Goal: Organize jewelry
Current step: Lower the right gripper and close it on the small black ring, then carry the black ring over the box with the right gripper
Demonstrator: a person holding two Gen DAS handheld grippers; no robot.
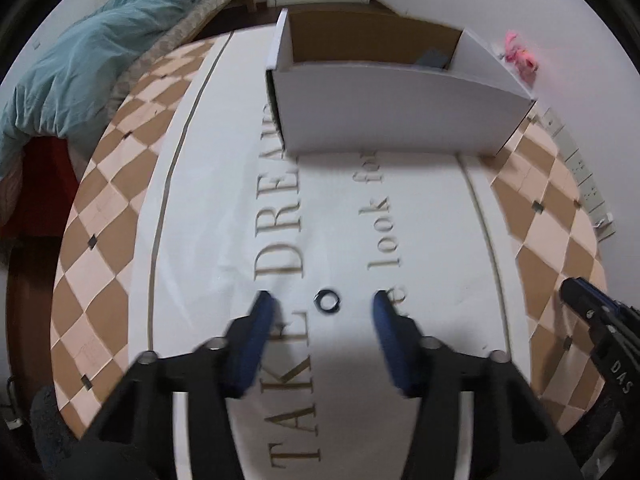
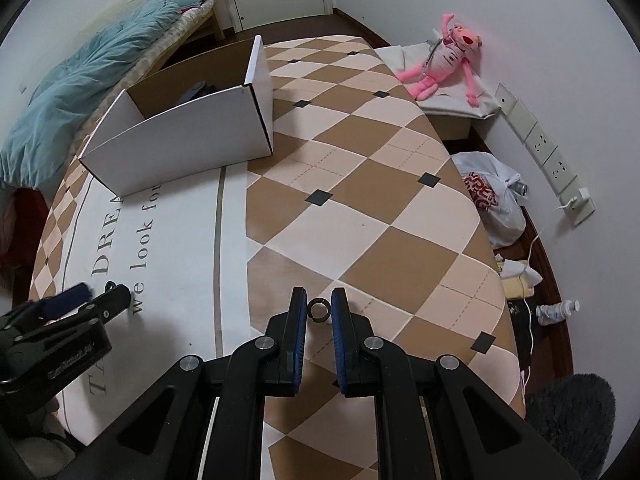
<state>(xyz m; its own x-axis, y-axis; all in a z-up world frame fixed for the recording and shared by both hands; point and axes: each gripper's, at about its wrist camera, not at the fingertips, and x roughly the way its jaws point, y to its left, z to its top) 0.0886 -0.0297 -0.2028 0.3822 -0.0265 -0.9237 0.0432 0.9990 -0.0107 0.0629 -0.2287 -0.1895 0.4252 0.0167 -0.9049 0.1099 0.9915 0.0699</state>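
A small dark ring (image 1: 328, 303) lies flat on the white printed cloth (image 1: 224, 240). My left gripper (image 1: 324, 303) straddles it, open, with its blue pads (image 1: 262, 312) clear of the ring on both sides. In the right wrist view my right gripper (image 2: 319, 301) is shut on a second dark ring (image 2: 319, 310), pinched between its fingertips above the checkered tablecloth (image 2: 360, 208). A white cardboard box (image 1: 400, 116) (image 2: 180, 148) stands open-topped at the far end, with dark items inside. Each gripper also shows in the other's view: the right gripper (image 1: 578, 296) and the left gripper (image 2: 96, 294).
A bed with a teal blanket (image 2: 80, 80) lies beyond the table's left side. A pink plush toy (image 2: 448, 60), a plastic bag (image 2: 492, 196), wall sockets (image 2: 548, 148) and floor clutter sit past the table's right edge.
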